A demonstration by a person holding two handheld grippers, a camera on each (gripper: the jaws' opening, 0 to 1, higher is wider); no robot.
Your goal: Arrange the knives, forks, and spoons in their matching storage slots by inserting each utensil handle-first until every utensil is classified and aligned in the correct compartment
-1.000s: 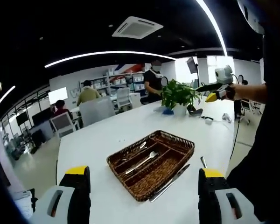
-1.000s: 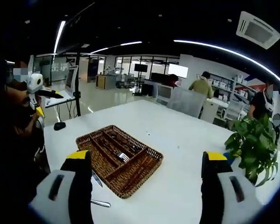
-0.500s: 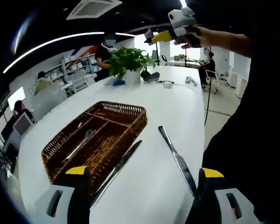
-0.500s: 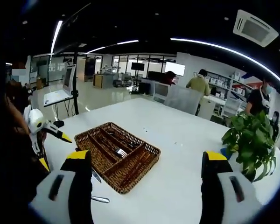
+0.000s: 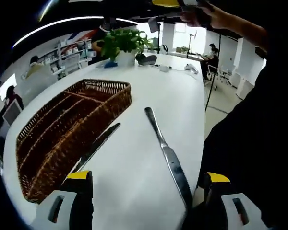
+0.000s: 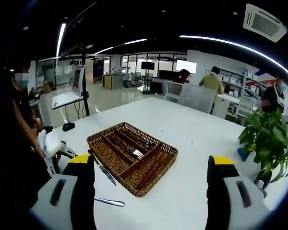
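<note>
A brown wicker cutlery tray (image 5: pixel 105 84) with long slots lies on the white table (image 5: pixel 149 86). A dark knife (image 5: pixel 98 146) lies along its near side and a silver knife (image 5: pixel 165 148) lies to the right, both loose on the table. My left gripper (image 5: pixel 146 191) hovers open just above them, the silver knife's blade close to its right jaw. From the right gripper view the tray (image 6: pixel 156 175) holds a fork (image 6: pixel 137 153), with one knife (image 6: pixel 104 170) beside it and another (image 6: pixel 108 202) nearer. My right gripper (image 6: pixel 151 191) is open and high above the table, holding nothing.
A potted plant (image 5: pixel 122 40) stands at the table's far end, also seen as the plant (image 6: pixel 266 139) at the right. Small items (image 5: pixel 163 68) lie near it. The person's dark body (image 5: pixel 254 143) fills the right. People sit at desks (image 6: pixel 201 93) beyond.
The left gripper has come down and closer to the two knives by the tray. In the right gripper view the left gripper has dropped lower at the left.
</note>
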